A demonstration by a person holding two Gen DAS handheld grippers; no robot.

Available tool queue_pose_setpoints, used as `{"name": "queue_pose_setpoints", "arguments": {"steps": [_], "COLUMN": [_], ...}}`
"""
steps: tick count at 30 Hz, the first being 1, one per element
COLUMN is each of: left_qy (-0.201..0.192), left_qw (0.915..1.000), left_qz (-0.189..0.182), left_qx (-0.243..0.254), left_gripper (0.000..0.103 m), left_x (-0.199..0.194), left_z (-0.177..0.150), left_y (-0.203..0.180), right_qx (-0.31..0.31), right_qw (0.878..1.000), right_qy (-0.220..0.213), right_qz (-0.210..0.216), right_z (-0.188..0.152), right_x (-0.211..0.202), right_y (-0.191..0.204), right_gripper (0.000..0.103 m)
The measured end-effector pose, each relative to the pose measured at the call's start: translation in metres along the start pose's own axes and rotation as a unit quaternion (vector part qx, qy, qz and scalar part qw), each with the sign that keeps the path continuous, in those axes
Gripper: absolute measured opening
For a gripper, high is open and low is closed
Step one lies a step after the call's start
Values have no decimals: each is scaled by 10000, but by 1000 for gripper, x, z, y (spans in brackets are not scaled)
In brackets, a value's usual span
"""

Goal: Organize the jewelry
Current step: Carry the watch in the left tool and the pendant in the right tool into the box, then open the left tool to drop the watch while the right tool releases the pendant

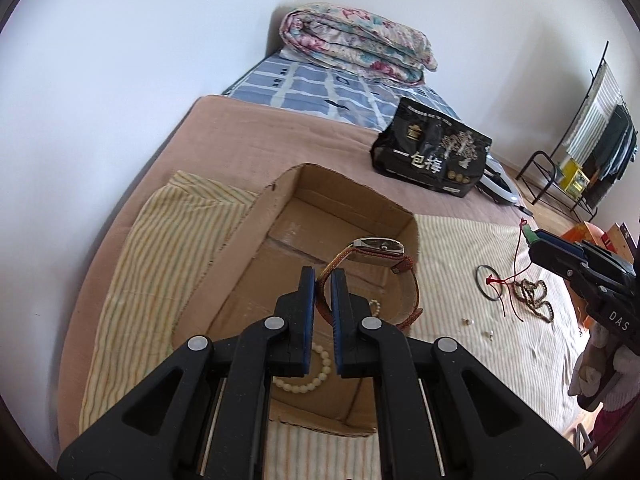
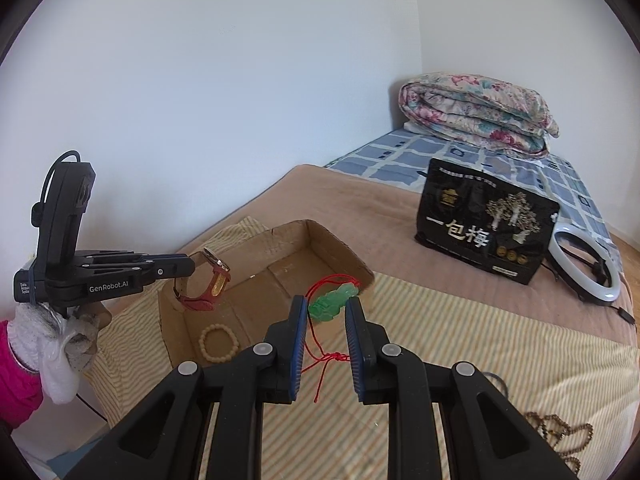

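A cream bead bracelet (image 2: 219,342) lies in the brown cardboard box (image 2: 340,256); left gripper (image 1: 322,280) fingers pinch the red-strapped wristwatch (image 1: 376,250), right gripper (image 2: 326,312) fingers pinch the green jade pendant (image 2: 332,300); brown bead chain (image 1: 534,294) and black ring (image 1: 489,282) remain on the bed.

Bright, even daylight, source perhaps offscreen; soft shadows; strong fisheye bending, dark vignette corners.

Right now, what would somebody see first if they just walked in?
Probably the two grippers carrying jewelry: the left gripper pinches a red-strapped watch over the cardboard box, and the right gripper holds a green pendant on a red cord. A cream bead bracelet already lies in the box.
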State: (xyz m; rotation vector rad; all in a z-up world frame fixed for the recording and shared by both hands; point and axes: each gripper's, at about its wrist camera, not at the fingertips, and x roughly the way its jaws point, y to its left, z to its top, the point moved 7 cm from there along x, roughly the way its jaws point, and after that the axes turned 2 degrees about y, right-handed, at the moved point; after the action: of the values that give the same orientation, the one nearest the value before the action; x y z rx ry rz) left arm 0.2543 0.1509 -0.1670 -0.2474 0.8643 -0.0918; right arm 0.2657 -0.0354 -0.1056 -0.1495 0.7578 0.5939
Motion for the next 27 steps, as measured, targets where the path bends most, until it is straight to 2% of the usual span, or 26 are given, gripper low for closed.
{"name": "queue_pose_setpoints", "arguments": {"steps": [13, 24, 27], "left_qy": [85, 216, 254], "left_qw": [9998, 9995, 9995], "left_qz": [127, 176, 157], "left_qx": [-83, -137, -96], "left_gripper": [6, 6, 6], "left_x": [22, 39, 41], "left_z": [3, -2, -4], "left_y": [20, 27, 25], "right_qx": [-12, 85, 51], "right_qw": [9996, 9989, 9988], "right_qy": [203, 381, 409], "right_qz": [198, 271, 246], "right_z": [16, 14, 13], "right_x": [63, 95, 97], "right_y": [18, 18, 21], "right_gripper": [18, 18, 22]}}
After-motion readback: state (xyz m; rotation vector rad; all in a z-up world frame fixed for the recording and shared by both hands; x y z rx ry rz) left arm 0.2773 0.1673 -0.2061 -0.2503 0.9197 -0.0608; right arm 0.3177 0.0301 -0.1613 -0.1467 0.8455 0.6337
